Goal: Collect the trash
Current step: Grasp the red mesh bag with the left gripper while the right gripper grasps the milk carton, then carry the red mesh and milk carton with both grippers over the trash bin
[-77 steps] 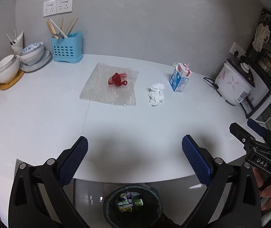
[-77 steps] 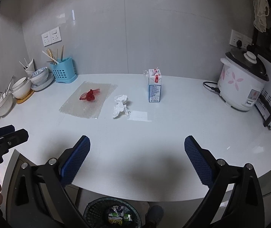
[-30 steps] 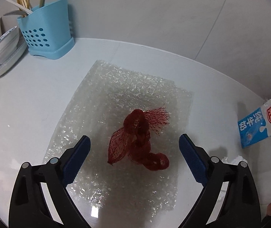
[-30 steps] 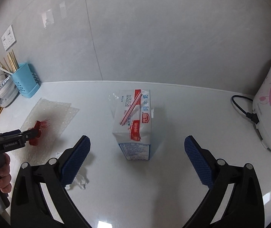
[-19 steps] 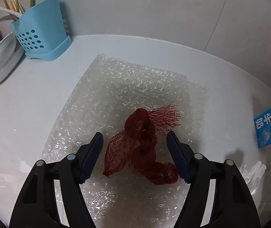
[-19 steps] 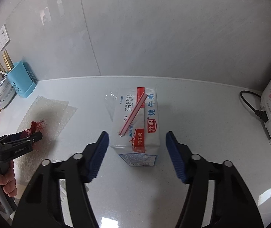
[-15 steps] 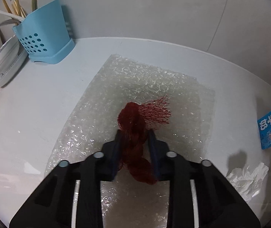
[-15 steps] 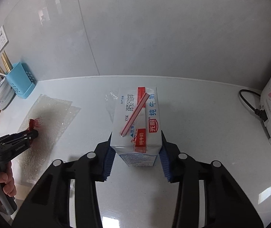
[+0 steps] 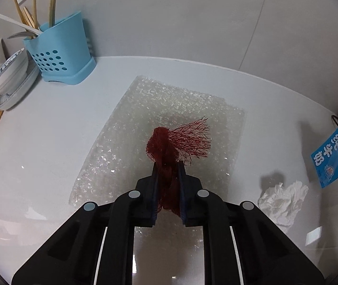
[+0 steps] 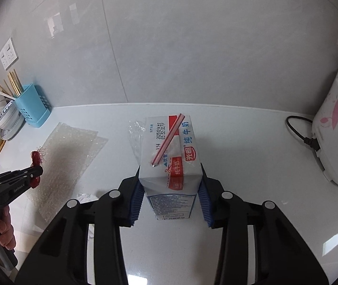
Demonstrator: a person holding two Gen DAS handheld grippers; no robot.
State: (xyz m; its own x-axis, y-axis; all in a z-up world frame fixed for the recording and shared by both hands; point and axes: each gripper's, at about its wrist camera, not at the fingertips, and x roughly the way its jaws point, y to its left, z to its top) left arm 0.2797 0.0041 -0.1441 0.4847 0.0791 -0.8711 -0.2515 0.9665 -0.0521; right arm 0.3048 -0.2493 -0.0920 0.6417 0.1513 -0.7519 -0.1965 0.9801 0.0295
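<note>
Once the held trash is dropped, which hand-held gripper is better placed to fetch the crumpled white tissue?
Left, probably. The crumpled white tissue lies just right of the left hand-held gripper, which grips the red mesh netting. The right hand-held gripper, clamping the blue-and-white milk carton, barely sees it.

Dark red mesh net [image 9: 169, 152], blue-and-white milk carton [image 10: 171, 166], light blue utensil holder [image 9: 59, 54]

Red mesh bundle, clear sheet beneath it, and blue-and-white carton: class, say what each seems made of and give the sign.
Red mesh bundle: probably plastic netting; open, frayed strands.
Clear sheet: bubble wrap; glossy, pebbled plastic.
Blue-and-white carton: likely coated paperboard; crisp folds, smooth printing.
</note>
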